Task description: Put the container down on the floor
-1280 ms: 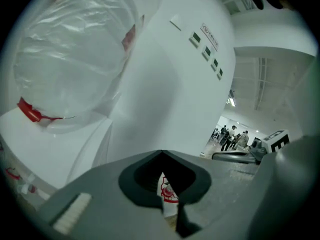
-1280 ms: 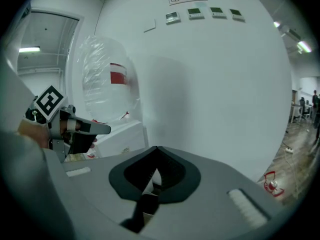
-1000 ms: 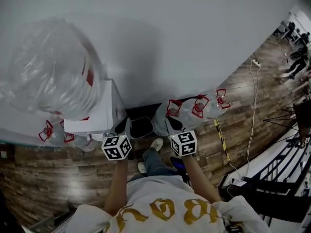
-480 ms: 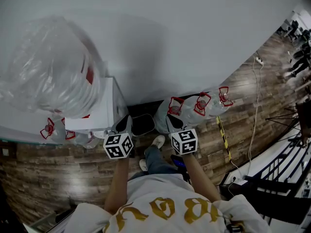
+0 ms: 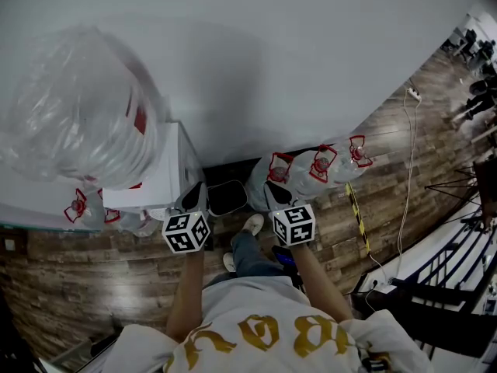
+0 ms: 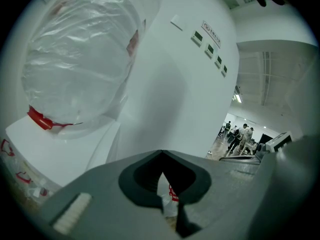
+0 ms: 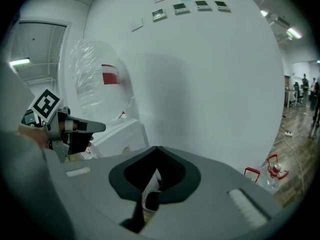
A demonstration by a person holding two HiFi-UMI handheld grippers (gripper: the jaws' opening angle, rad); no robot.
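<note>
The container point(image 5: 74, 111) is a big water jug wrapped in clear plastic with a red label. It stands upside down on a white dispenser point(image 5: 159, 181) by the wall, and shows in the left gripper view point(image 6: 80, 59) and the right gripper view point(image 7: 100, 84). My left gripper point(image 5: 194, 200) hangs just right of the dispenser, below the jug, jaws together on nothing point(image 6: 161, 153). My right gripper point(image 5: 277, 198) is held beside it, apart from the jug, also shut and empty point(image 7: 156, 149). The left gripper point(image 7: 75, 129) shows in the right gripper view.
Several empty jugs with red handles point(image 5: 314, 169) lie on the wood floor against the wall on the right, more point(image 5: 85, 208) left of the dispenser. A dark bin point(image 5: 227, 200) sits at the dispenser's foot. A white cable point(image 5: 404, 177) and a striped strip point(image 5: 356, 216) run across the floor.
Almost nothing. Both grippers stay shut in about the same place; the head view has drifted slightly.
</note>
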